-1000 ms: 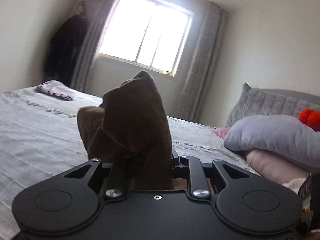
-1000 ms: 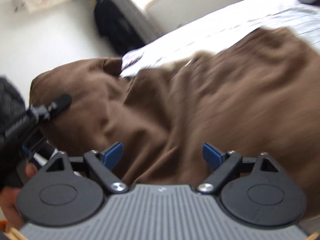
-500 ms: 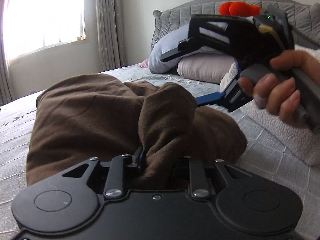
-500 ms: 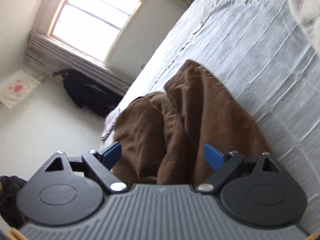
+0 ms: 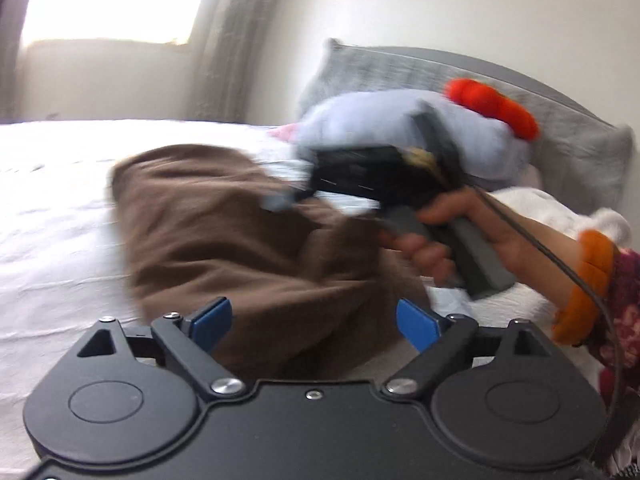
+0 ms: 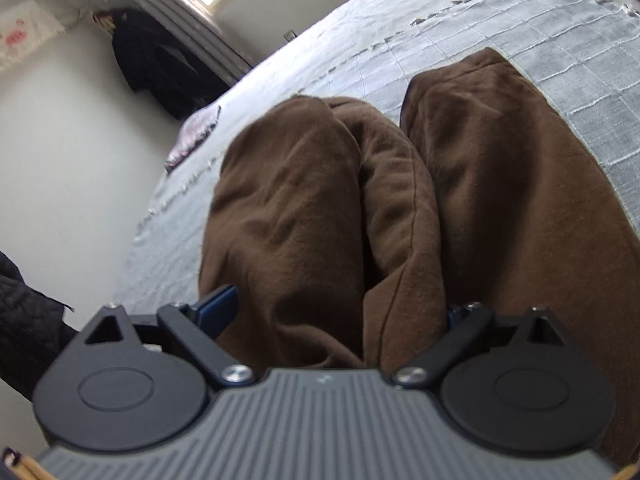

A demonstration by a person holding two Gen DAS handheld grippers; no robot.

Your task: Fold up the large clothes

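A large brown garment lies bunched on the grey bed. My left gripper is open, its blue pads spread wide just over the garment's near edge, holding nothing. My right gripper shows blurred in the left wrist view, held by a hand over the garment's far right side. In the right wrist view the garment lies in thick rolled folds and my right gripper is open, with cloth bulging between its pads.
Pillows with a red-orange plush are stacked against the grey headboard. A white fluffy blanket lies at the right. A window and curtain stand behind. Dark clothes hang on the wall.
My left gripper has opened and let go of the brown garment. My right gripper has moved down close onto the garment's folds.
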